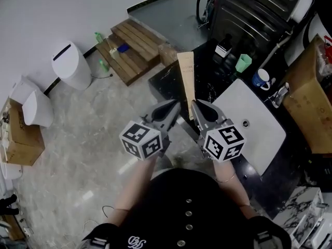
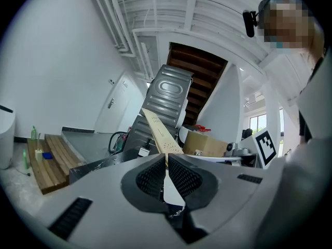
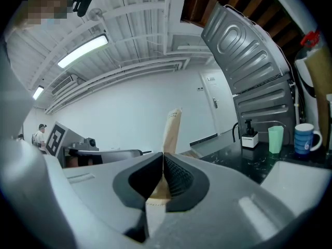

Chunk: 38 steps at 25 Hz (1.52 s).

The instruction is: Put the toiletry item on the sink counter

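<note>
At centre of the head view, the left gripper and right gripper both clamp 1 flat paper packet by its lower end, beside the sink counter. It looks light, thin and easily creased, so a gentle hold suits.

The toiletry item, a long, flat, tan paper packet with small print, was pinched at its near end by the left gripper and the right gripper, and it pointed away over the dark marbled sink counter, beside the white basin.
</note>
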Available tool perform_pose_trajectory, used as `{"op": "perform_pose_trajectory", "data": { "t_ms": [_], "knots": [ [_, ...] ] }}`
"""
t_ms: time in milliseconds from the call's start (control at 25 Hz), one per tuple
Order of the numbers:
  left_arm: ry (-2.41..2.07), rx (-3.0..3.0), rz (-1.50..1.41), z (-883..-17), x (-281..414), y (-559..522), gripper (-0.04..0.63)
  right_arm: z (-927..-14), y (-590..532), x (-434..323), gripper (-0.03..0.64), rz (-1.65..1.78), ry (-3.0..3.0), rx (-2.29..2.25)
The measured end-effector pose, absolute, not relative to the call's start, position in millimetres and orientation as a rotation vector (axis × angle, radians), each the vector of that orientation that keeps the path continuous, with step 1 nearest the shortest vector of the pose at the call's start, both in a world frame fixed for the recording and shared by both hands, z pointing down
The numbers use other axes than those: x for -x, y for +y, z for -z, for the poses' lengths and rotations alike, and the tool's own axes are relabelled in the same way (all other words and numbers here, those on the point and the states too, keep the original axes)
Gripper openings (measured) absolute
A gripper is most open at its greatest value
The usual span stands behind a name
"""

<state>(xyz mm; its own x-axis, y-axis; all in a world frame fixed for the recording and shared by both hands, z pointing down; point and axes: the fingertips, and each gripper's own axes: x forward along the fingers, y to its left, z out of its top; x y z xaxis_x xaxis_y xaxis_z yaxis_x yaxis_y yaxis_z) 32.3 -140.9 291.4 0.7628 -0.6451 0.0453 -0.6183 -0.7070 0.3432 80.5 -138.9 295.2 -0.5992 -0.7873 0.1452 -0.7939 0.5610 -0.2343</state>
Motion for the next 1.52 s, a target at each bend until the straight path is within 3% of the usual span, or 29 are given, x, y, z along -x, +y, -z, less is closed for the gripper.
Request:
{"op": "perform_pose_trajectory", "data": {
  "t_ms": [1520],
  "knots": [
    [-0.955,-2.443,0.005,-370,-5,-233,0.023,-379,-227,-67,0.008,-0.701,-2.539,-1.383]
  ]
}}
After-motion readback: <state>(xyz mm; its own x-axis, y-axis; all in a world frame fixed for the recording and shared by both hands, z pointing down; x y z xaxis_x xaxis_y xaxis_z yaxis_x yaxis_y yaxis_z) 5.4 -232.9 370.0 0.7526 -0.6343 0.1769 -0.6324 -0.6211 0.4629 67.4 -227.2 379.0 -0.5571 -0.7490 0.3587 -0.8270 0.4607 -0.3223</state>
